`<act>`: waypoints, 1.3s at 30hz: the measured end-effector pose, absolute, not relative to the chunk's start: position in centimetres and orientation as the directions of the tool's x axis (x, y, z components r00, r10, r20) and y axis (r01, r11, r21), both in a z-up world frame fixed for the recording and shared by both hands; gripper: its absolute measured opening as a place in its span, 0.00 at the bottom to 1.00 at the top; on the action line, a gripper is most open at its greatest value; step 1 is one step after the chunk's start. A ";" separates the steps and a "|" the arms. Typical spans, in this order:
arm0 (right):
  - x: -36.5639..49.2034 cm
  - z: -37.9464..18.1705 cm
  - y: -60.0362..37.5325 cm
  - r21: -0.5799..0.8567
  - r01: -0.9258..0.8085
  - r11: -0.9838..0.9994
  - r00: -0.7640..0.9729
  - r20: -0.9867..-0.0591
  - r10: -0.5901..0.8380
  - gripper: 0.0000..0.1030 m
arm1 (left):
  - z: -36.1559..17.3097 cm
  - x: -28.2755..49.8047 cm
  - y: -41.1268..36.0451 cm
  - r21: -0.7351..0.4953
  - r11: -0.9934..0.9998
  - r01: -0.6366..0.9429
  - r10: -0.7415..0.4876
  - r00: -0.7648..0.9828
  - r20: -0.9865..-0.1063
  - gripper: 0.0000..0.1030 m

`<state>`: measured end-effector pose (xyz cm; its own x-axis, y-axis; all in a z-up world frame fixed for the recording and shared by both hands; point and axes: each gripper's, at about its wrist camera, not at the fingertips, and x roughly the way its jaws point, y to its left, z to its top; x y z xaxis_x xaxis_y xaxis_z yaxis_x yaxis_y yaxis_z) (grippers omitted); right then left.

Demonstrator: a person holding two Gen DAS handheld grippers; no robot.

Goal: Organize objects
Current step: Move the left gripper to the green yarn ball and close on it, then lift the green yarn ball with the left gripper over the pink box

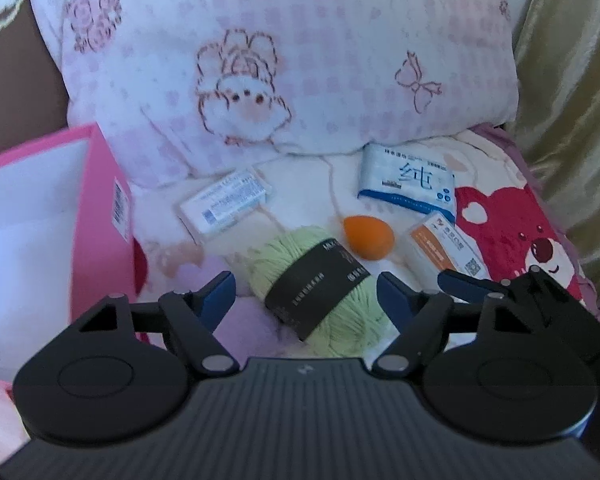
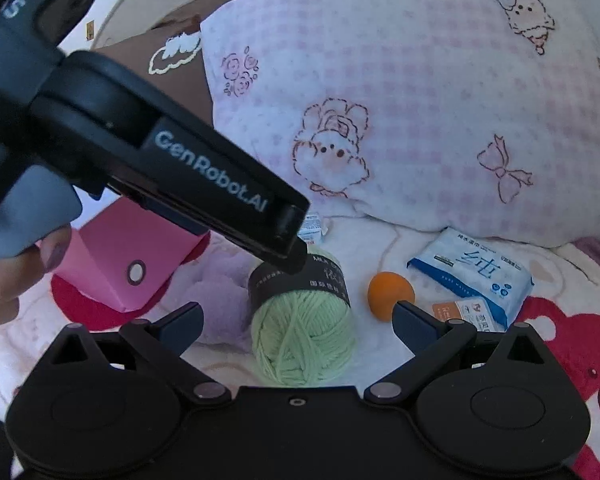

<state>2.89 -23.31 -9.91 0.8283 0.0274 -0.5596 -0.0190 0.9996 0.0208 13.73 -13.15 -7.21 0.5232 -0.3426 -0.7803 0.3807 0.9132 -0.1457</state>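
Note:
A light green yarn ball (image 1: pixel 312 284) with a black paper band lies on the blanket; it also shows in the right wrist view (image 2: pixel 304 344). My left gripper (image 1: pixel 306 294) is open, its blue fingertips on either side of the yarn. In the right wrist view the left gripper's body hangs over the yarn's far end. My right gripper (image 2: pixel 298 322) is open with the yarn between its fingers. An orange egg-shaped sponge (image 1: pixel 362 240) (image 2: pixel 390 294), a blue-white wipes pack (image 1: pixel 408 182) (image 2: pixel 472 268), an orange-white packet (image 1: pixel 444 250) (image 2: pixel 466 312) and a white labelled box (image 1: pixel 226 202) lie around it.
A pink box (image 1: pixel 100 216) with a white inside stands open at the left; it also shows in the right wrist view (image 2: pixel 120 260). A large pink checked pillow (image 1: pixel 284 52) blocks the back. A gold curtain (image 1: pixel 572 120) hangs at the right. The blanket (image 1: pixel 512 220) has red bear prints.

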 end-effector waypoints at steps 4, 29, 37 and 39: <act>3.5 -10.9 -23.0 -0.014 0.013 1.000 0.829 -0.558 -0.018 0.99 | -8.9 14.5 -12.7 -0.239 0.911 0.335 -0.380 0.462 -0.801 0.74; 7.1 -13.6 -25.6 0.198 -0.076 0.977 0.750 -0.634 0.187 0.97 | -12.2 17.0 -11.5 -0.404 0.895 0.188 -0.446 0.392 -0.805 0.51; 7.1 -13.1 -27.7 0.336 -0.028 0.942 0.701 -0.664 0.258 0.77 | -11.5 16.2 -12.3 -0.337 0.898 0.282 -0.434 0.445 -0.784 0.50; 6.8 -12.9 -28.7 0.380 0.000 0.925 0.698 -0.663 0.272 0.65 | -11.3 16.0 -12.3 -0.342 0.892 0.295 -0.445 0.440 -0.780 0.50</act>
